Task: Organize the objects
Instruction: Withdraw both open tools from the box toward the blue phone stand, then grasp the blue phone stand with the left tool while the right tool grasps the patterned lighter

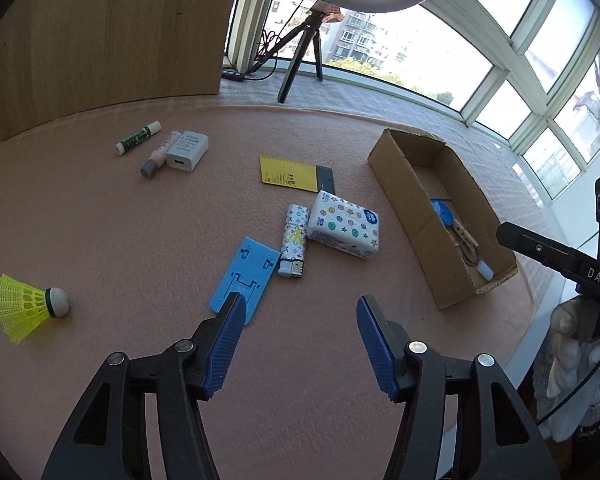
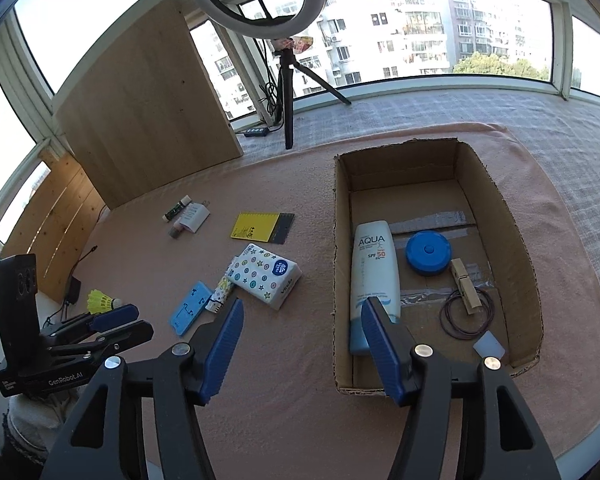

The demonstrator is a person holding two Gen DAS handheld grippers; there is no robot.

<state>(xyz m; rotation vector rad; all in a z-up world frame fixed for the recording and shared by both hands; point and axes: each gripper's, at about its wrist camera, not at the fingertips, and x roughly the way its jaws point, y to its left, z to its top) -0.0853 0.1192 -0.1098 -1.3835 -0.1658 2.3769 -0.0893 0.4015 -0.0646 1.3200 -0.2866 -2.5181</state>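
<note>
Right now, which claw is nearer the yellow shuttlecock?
Left. The left claw hovers open right beside the yellow shuttlecock; the right claw is open farther off, by the cardboard box.

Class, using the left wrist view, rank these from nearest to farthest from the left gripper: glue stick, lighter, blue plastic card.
1. Blue plastic card, just beyond the left gripper's left fingertip.
2. Lighter, beside the card.
3. Glue stick, far left.
</note>
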